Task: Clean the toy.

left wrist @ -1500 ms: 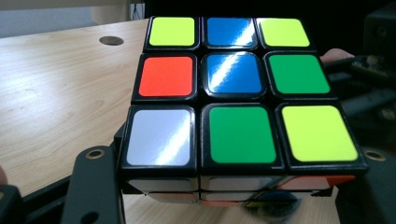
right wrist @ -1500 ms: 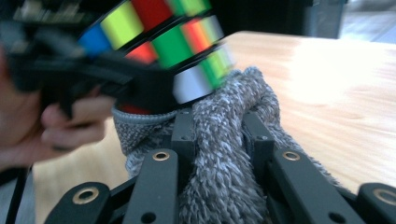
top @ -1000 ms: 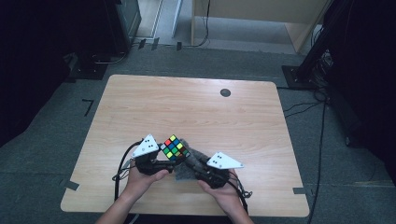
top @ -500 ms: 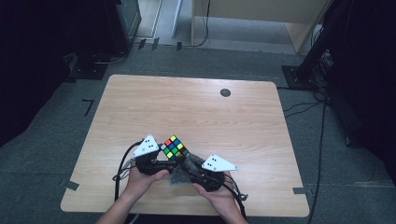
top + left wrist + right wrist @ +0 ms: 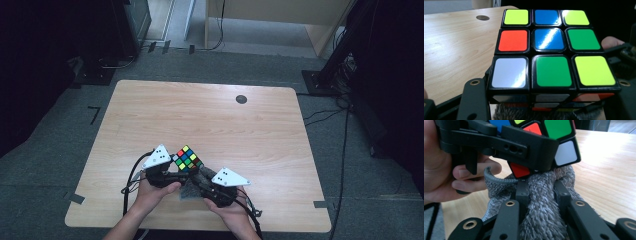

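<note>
The person's left tongs (image 5: 176,175) hold a scrambled puzzle cube (image 5: 187,158) just above the near part of the desk (image 5: 210,120), between the two hands. In the left gripper view the cube (image 5: 554,50) sits right in front of the camera with one face turned up toward it, and black jaw parts run along its lower corners, so these tongs are clamped on the cube's sides. Gripping it by the sides seems chosen to leave its underside and lower edges free.

The right tongs (image 5: 537,192) are closed on a bunched grey cloth (image 5: 541,202). The right gripper view shows the fuzzy fabric squeezed between the two jaws and pushed up against the cube's (image 5: 564,152) bottom corner, beneath a white sticker and a red one. From above, the cloth (image 5: 192,186) lies in the narrow gap between the hands, partly under the cube. That fits wiping: one hand steadies the cube off the desk while the other brings the cloth to its lower faces.

The left hand (image 5: 439,162) wraps its gripper body, fingers curled close to the cloth's folded hem. Whether the cloth also rests on the desk is hard to tell, as the hands hide that spot. A dark round disc (image 5: 241,99) sits far off near the back edge.
</note>
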Available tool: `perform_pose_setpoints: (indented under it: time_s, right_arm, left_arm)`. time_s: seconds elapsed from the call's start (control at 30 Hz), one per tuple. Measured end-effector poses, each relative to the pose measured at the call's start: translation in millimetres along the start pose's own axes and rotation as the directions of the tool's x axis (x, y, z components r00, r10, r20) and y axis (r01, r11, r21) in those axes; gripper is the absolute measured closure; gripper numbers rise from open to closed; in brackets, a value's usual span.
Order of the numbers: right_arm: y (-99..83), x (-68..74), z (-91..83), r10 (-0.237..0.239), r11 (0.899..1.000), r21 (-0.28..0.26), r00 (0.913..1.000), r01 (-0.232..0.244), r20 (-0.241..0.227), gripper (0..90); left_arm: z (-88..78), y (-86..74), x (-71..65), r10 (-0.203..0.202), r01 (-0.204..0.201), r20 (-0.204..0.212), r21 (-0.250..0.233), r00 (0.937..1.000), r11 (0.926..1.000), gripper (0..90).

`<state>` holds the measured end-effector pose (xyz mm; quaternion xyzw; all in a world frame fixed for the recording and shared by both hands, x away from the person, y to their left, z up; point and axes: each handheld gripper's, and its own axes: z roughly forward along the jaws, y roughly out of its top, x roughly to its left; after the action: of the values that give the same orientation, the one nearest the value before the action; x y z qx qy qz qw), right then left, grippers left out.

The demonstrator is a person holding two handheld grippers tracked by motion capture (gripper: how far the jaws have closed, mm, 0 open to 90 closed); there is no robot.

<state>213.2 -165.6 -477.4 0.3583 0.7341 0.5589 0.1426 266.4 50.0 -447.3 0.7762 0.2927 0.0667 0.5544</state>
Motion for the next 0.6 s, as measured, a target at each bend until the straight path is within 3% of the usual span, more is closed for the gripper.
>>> perform_pose_setpoints:
  time_s: [0.07,0.13,0.2,0.27,0.37,0.47,0.53,0.6]
  right_arm:
    - [4.3,-7.1,-5.9,0.011,1.000,-0.012,0.9988,-0.011,0.047,72.4]
    - [7.6,-19.0,-14.3,0.076,0.996,-0.048,0.9921,-0.072,0.100,72.5]
    - [6.9,-23.0,-16.0,0.091,0.995,-0.056,0.9899,-0.085,0.109,72.5]
    - [3.8,-16.9,-11.0,0.070,0.997,-0.036,0.9948,-0.068,0.074,72.3]
    - [1.3,-2.5,-1.9,0.020,1.000,-0.003,0.9998,-0.020,0.007,72.5]
    - [2.3,3.0,0.7,-0.046,0.998,0.034,0.9989,0.047,-0.010,72.6]
    - [5.3,-4.5,-4.2,-0.053,0.998,0.035,0.9982,0.052,0.030,72.5]
    - [11.0,-14.7,-13.4,-0.062,0.998,0.033,0.9890,0.059,0.134,72.6]
  left_arm:
    - [-0.5,-0.5,1.2,-0.005,0.005,-0.001,-0.001,1.0000,1.0000,34.4]
    - [-0.7,-1.3,2.1,-0.009,0.009,0.000,0.001,1.0000,1.0000,34.4]
    - [-0.4,-1.1,2.4,-0.026,0.026,0.014,-0.002,0.9995,0.9997,34.4]
    - [-0.7,0.4,2.4,-0.048,0.049,0.046,-0.013,0.9978,0.9987,34.4]
    - [-0.9,0.9,1.6,-0.037,0.037,0.030,-0.007,0.9989,0.9993,34.4]
    - [-2.6,-0.9,6.0,-0.040,0.041,0.017,-0.003,0.9990,0.9992,34.4]
    - [-4.5,-1.2,9.7,-0.062,0.062,0.019,-0.006,0.9979,0.9981,34.4]
    - [-4.8,-1.8,10.3,-0.051,0.051,0.016,-0.002,0.9986,0.9987,34.4]
